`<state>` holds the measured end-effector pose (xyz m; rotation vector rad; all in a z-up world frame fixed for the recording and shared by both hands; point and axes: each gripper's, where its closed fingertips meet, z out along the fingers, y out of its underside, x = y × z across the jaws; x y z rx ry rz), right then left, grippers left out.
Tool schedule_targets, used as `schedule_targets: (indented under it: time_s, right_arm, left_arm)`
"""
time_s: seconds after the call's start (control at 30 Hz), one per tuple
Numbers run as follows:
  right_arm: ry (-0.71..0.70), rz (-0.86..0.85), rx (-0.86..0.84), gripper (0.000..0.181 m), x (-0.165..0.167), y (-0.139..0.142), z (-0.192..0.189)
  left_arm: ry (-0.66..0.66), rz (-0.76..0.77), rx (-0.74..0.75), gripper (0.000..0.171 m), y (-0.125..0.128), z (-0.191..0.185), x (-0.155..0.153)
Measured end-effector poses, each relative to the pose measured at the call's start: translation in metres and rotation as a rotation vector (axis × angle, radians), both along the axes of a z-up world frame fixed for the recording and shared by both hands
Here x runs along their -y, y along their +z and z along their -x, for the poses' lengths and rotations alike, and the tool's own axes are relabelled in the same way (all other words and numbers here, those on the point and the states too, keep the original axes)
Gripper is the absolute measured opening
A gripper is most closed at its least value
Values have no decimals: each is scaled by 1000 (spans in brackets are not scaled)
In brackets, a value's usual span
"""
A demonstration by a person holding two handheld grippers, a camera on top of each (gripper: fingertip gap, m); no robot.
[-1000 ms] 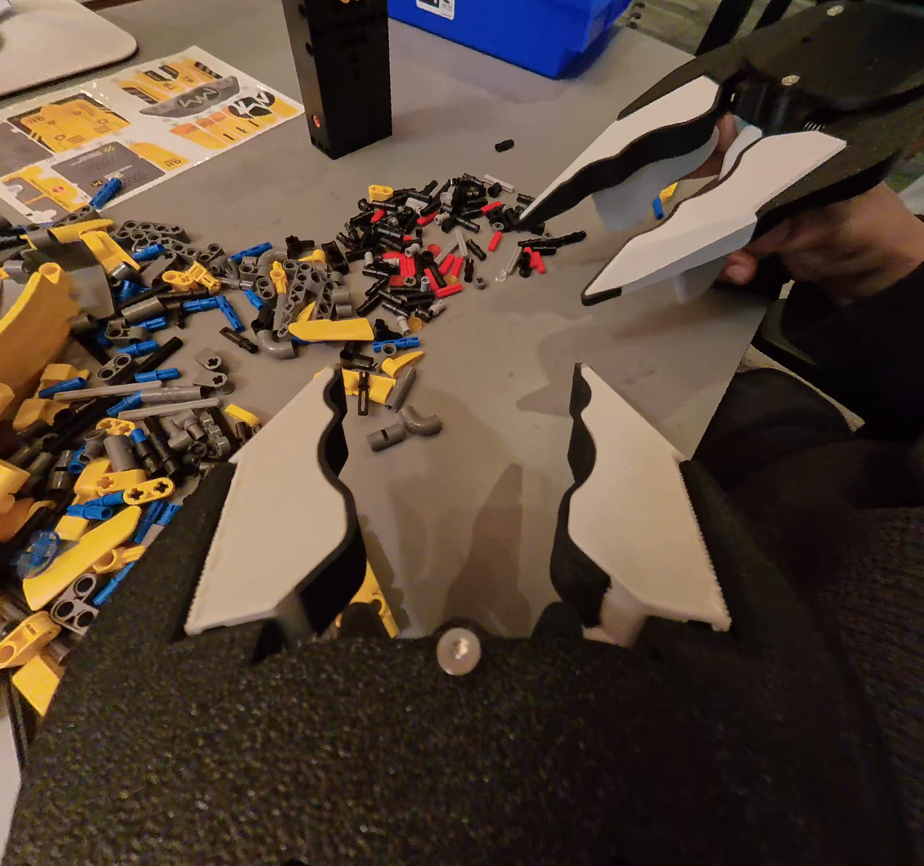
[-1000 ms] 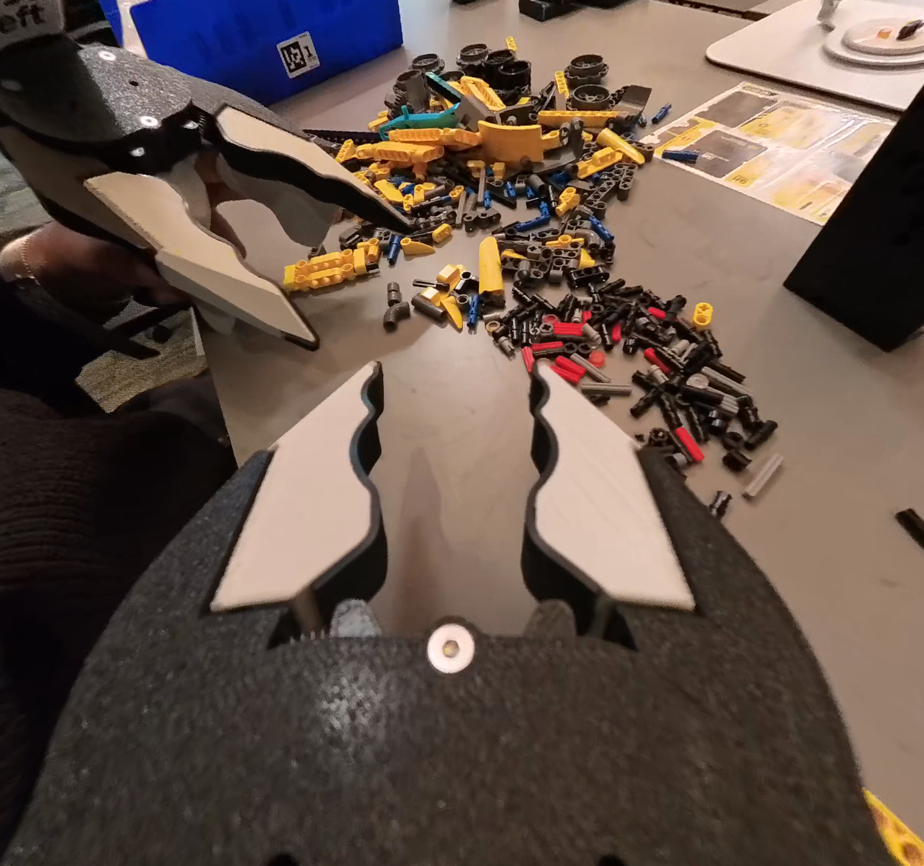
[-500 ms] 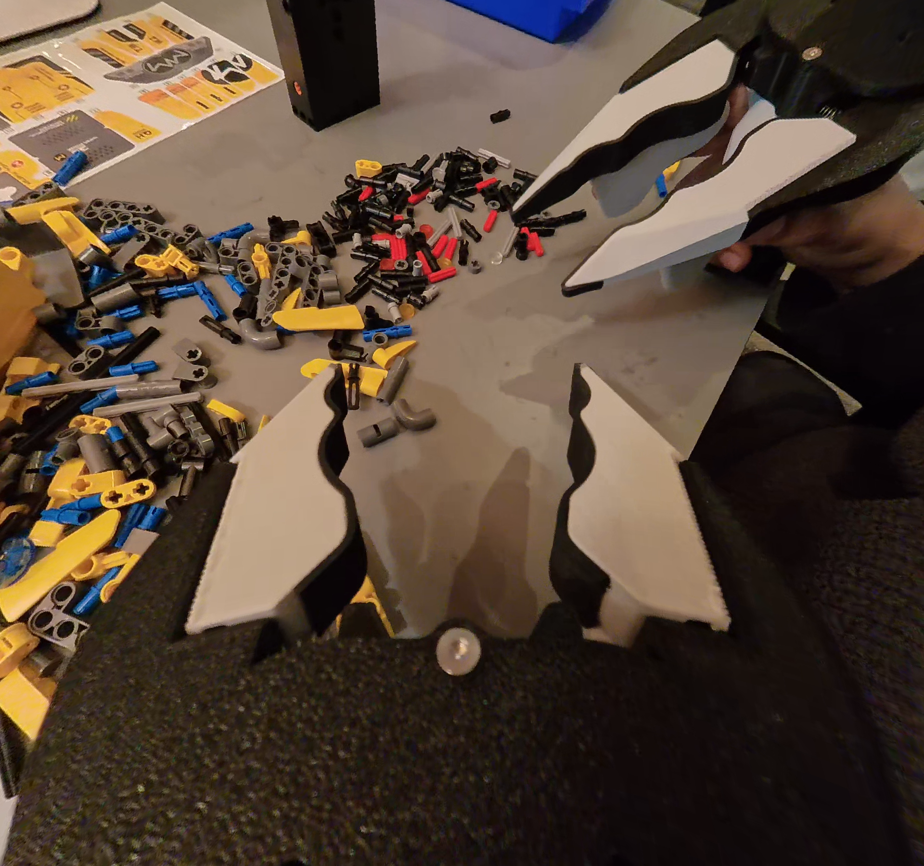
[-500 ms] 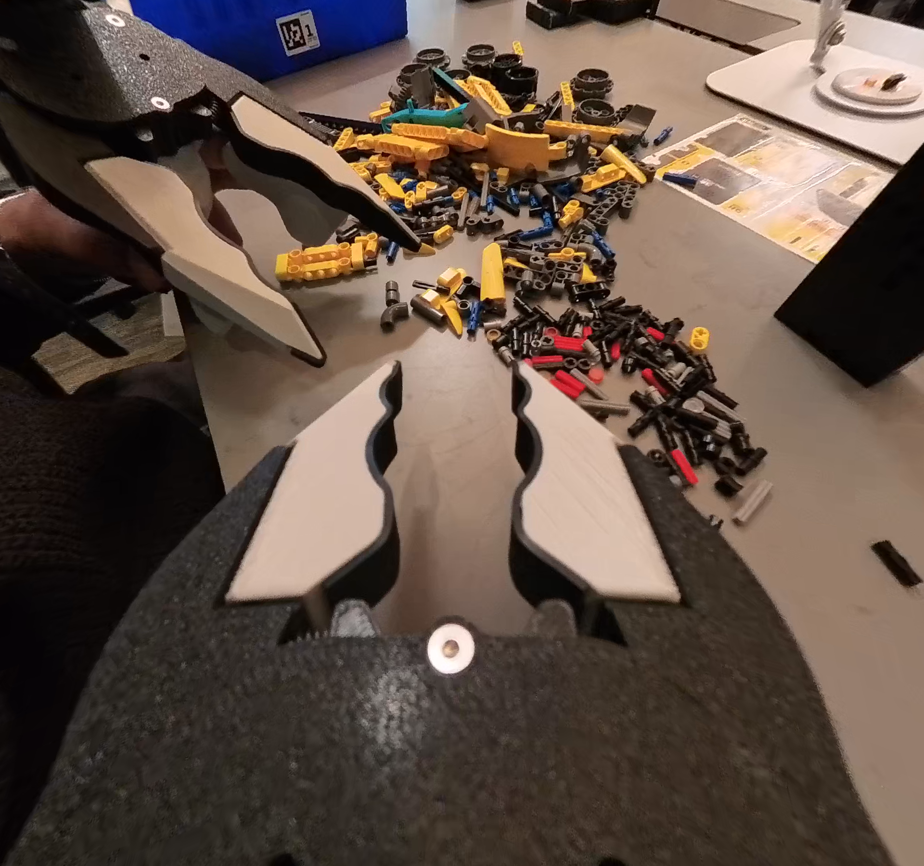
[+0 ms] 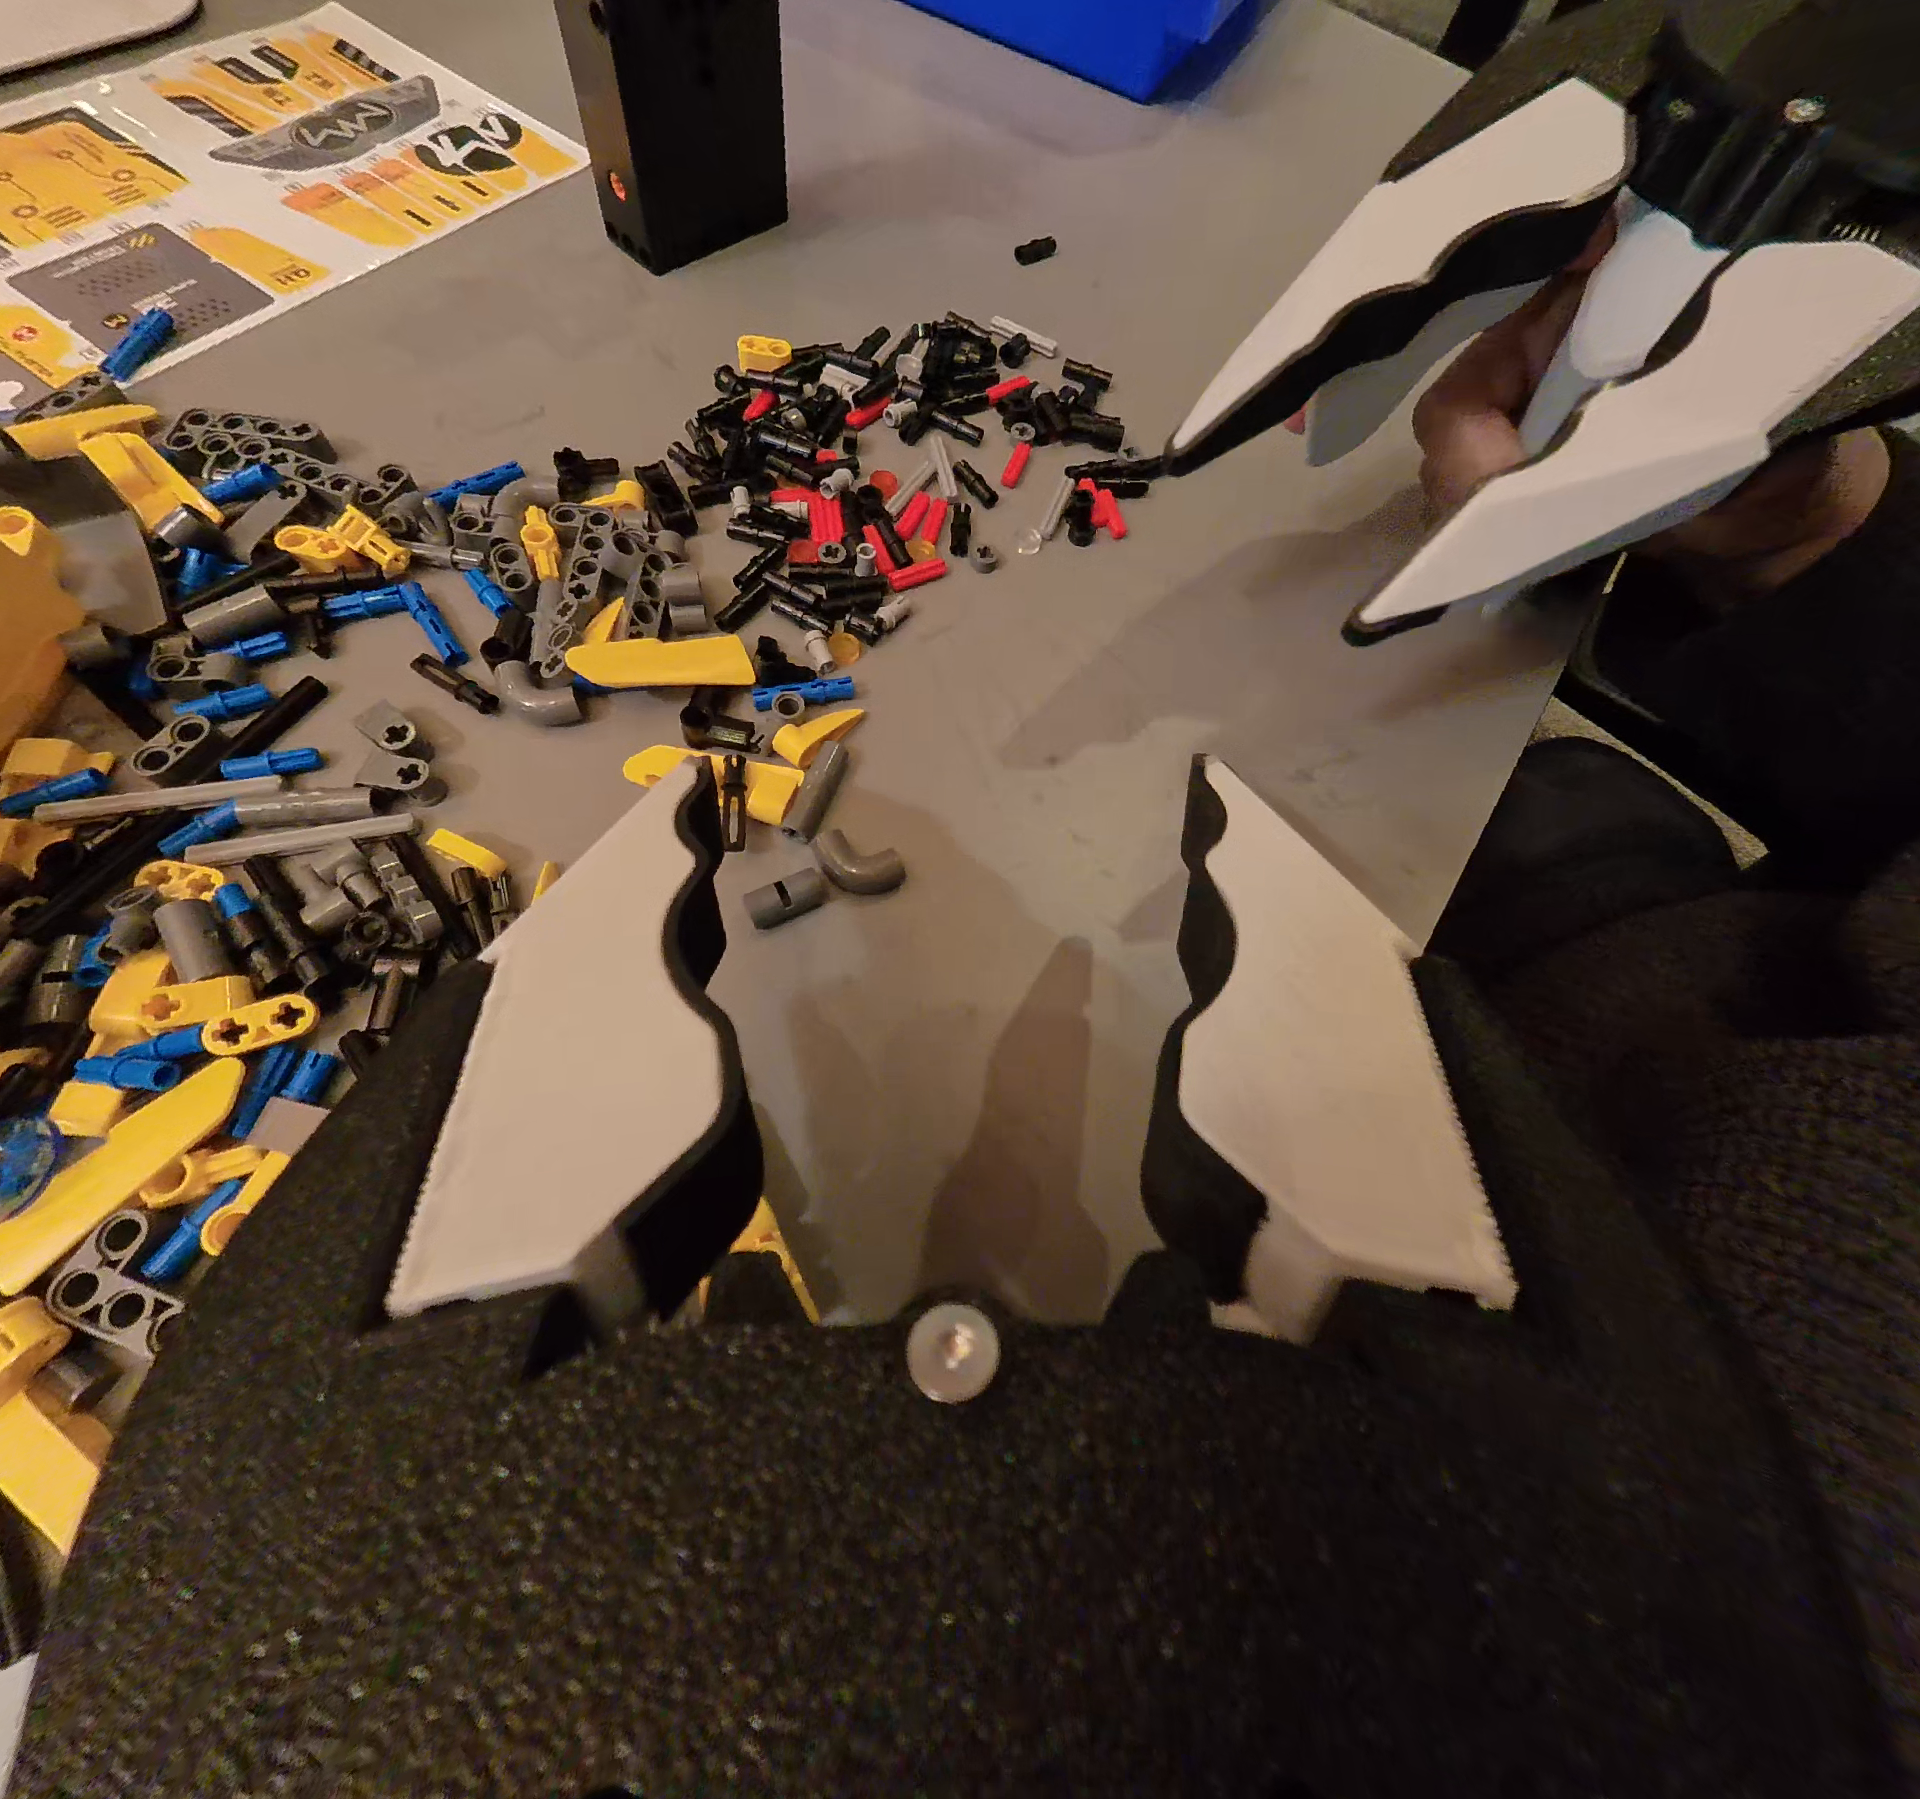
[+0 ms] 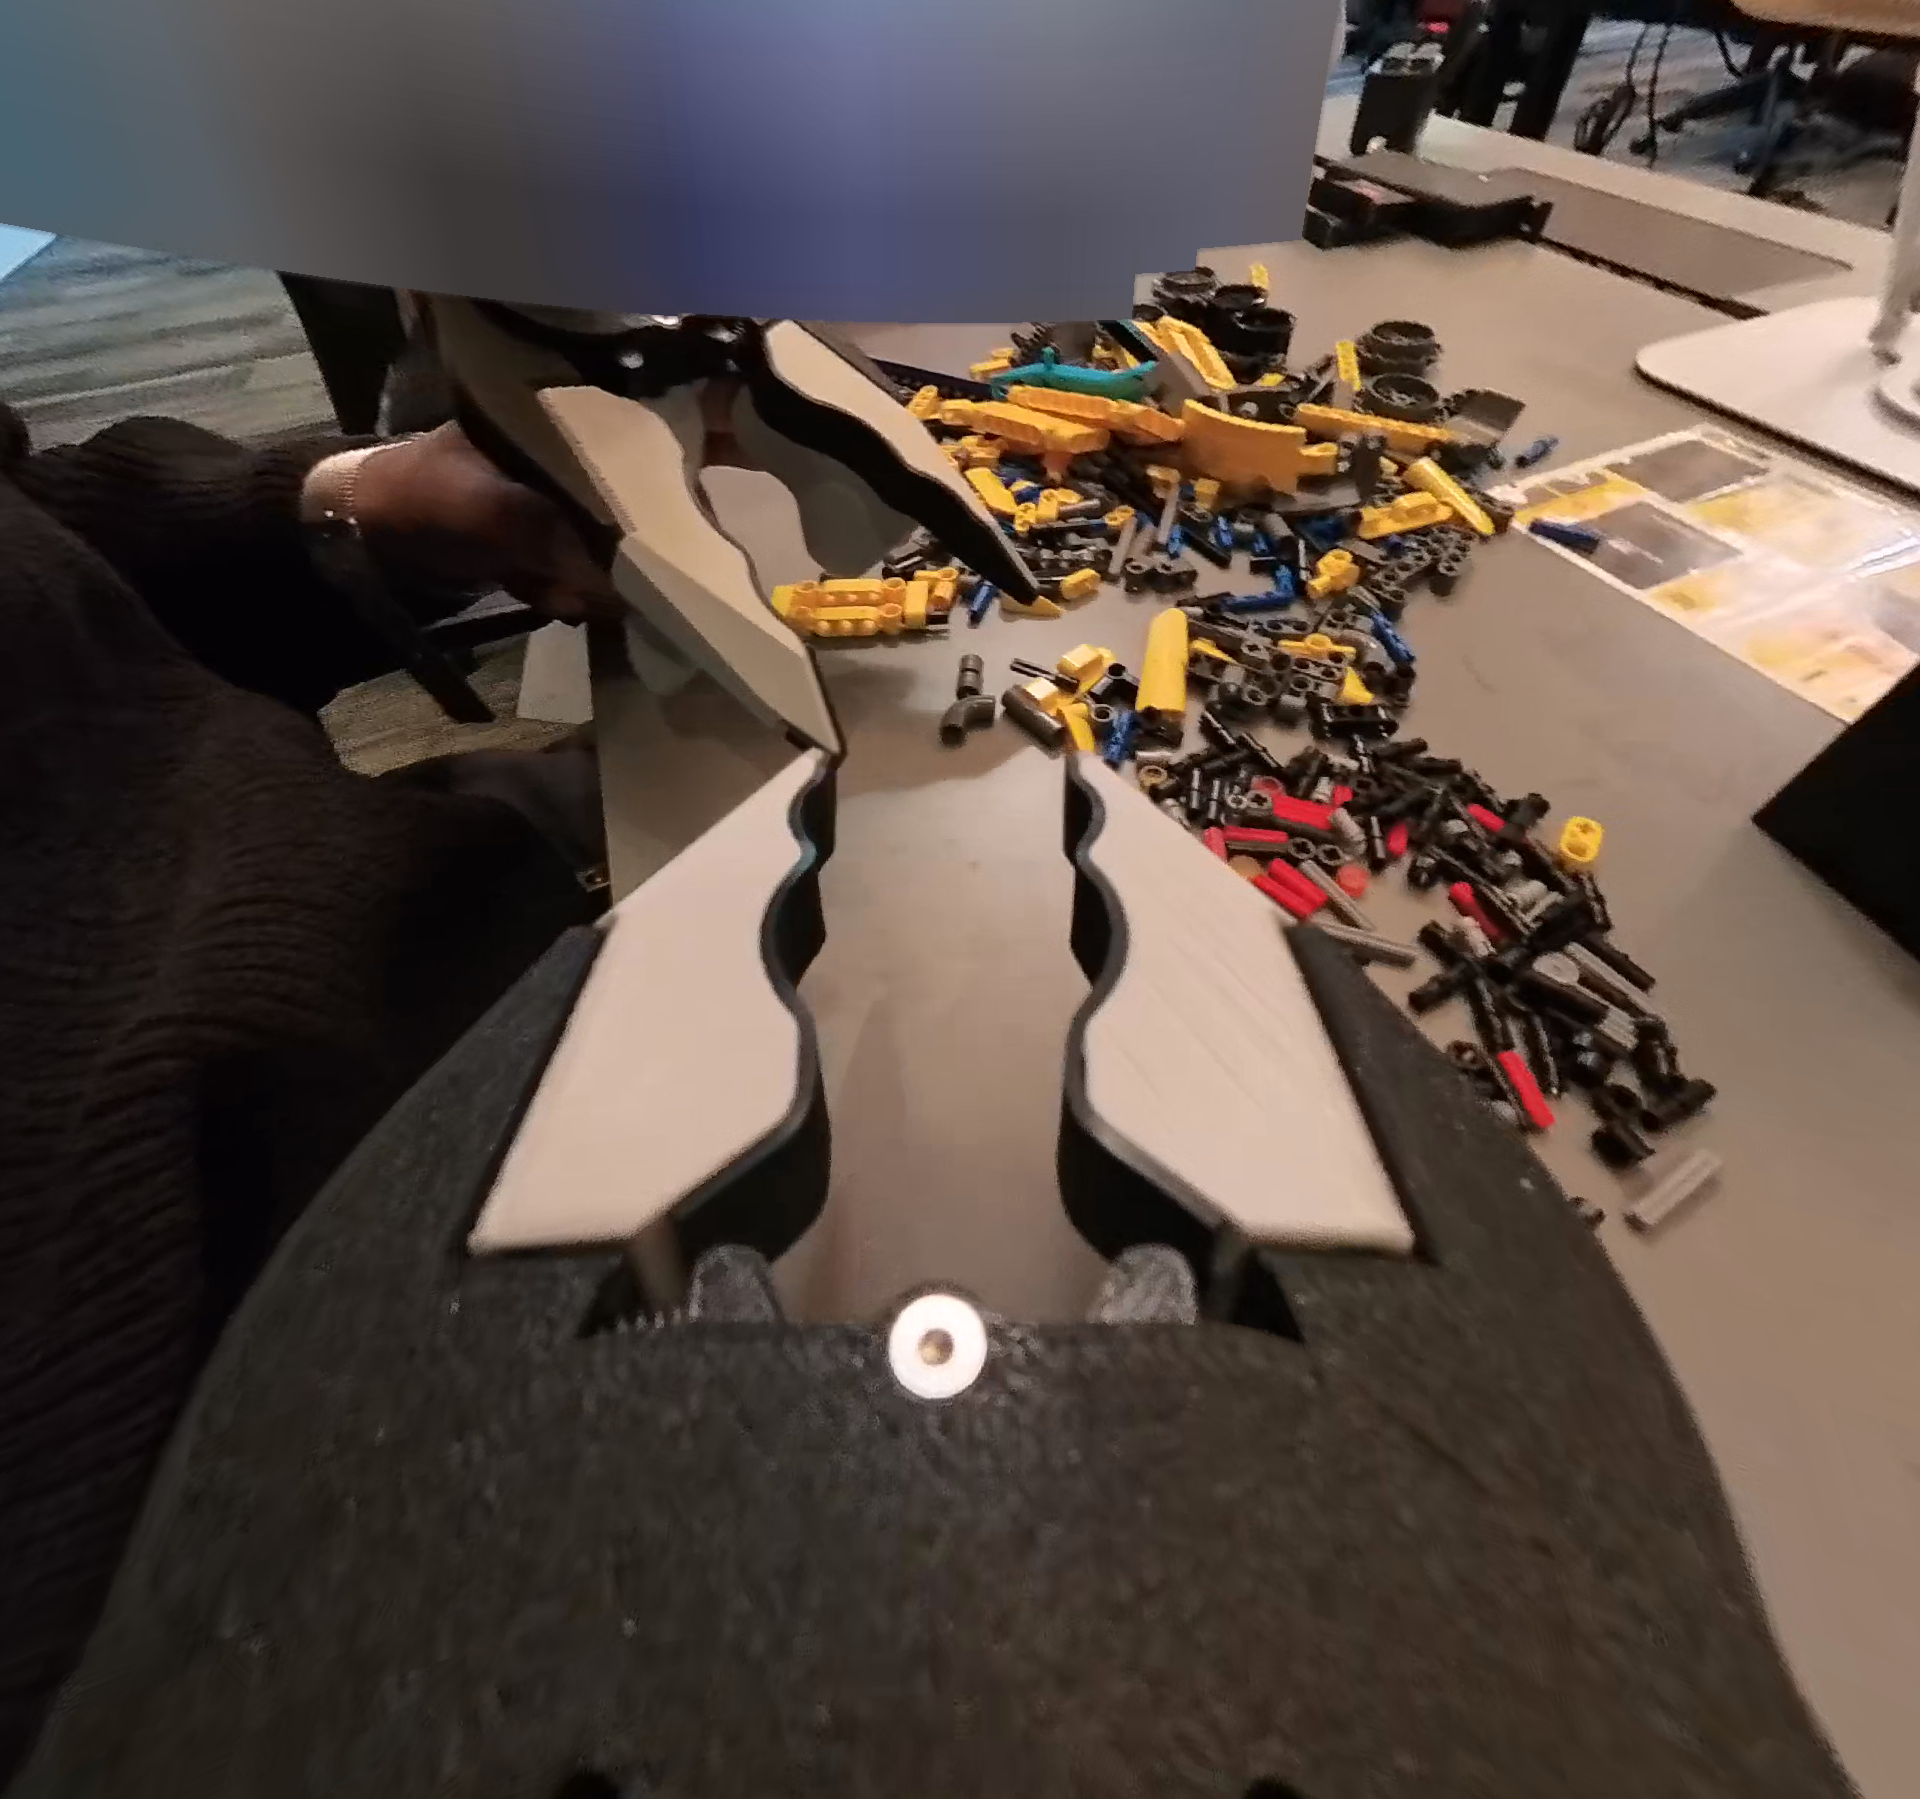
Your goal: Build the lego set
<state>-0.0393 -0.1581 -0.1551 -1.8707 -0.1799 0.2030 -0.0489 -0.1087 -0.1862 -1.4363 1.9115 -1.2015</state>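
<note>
- Here, your left tool [image 5: 951, 783] is spread wide and empty above the grey desk [image 5: 1039, 710], at the lower middle of the left wrist view.
- Just past its left fingertip lie a grey elbow piece [image 5: 860, 866] and a short grey sleeve [image 5: 784, 897].
- Your right tool [image 6: 945, 773] is also spread, holding nothing; in the left wrist view it sits at the upper right, its upper tip beside the black and red pins [image 5: 894, 492].
- Yellow, blue and grey parts [image 5: 208, 814] crowd the left edge.
</note>
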Motion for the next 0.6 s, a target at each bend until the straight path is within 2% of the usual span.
schedule_targets:
  time_s: [0.3, 0.6]
  right_arm:
    - [60, 10, 124, 44, 1, -6, 16]
    - [40, 11, 119, 38, 0, -6, 13]
  left_arm:
    - [-7, -26, -5, 89, -2, 0, 2]
    - [-6, -17, -3, 89, -1, 0, 1]
